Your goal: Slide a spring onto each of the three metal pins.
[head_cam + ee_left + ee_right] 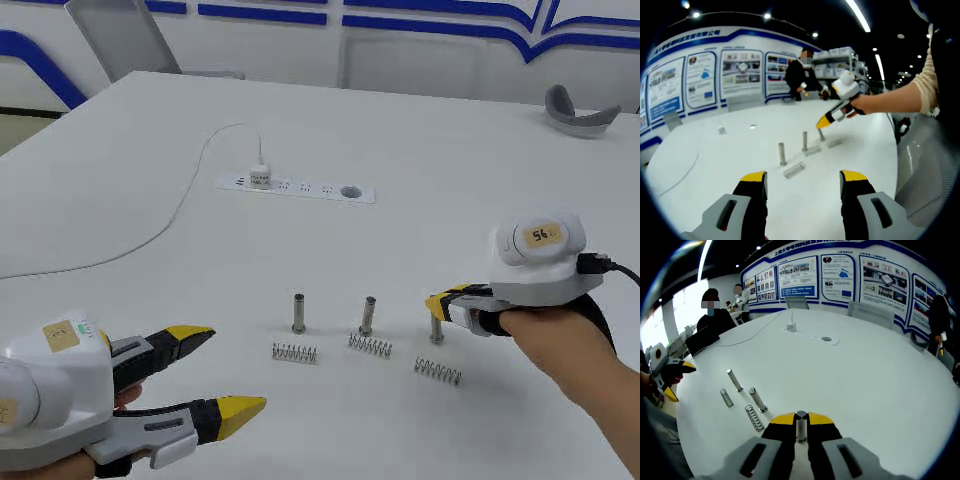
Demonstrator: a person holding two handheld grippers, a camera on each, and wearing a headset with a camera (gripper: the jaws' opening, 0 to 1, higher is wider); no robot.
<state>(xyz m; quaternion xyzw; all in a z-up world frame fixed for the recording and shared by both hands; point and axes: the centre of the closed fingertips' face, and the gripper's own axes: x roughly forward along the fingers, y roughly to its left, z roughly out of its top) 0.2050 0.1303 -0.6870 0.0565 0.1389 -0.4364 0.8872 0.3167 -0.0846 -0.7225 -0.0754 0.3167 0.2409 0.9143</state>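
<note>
Three short metal pins stand in a row on the white table: left pin [298, 312], middle pin [368, 315], right pin [437, 330]. A spring lies flat in front of each: left spring [294, 352], middle spring [369, 345], right spring [438, 372]. My right gripper [441, 304] is shut on the right pin [801, 427], gripping its upper part between the yellow tips. My left gripper [225, 375] hovers open near the table's front left, a short way from the left spring [794, 170], with nothing between its jaws. The left gripper view shows the right gripper [822, 122] at the far pin.
A white power strip [296, 187] with a plugged-in adapter lies mid-table, its cable [170, 225] curving off to the left. A grey curved object [580, 112] rests at the far right. People stand beyond the table [799, 75]. The table edge [600, 430] runs close on the right.
</note>
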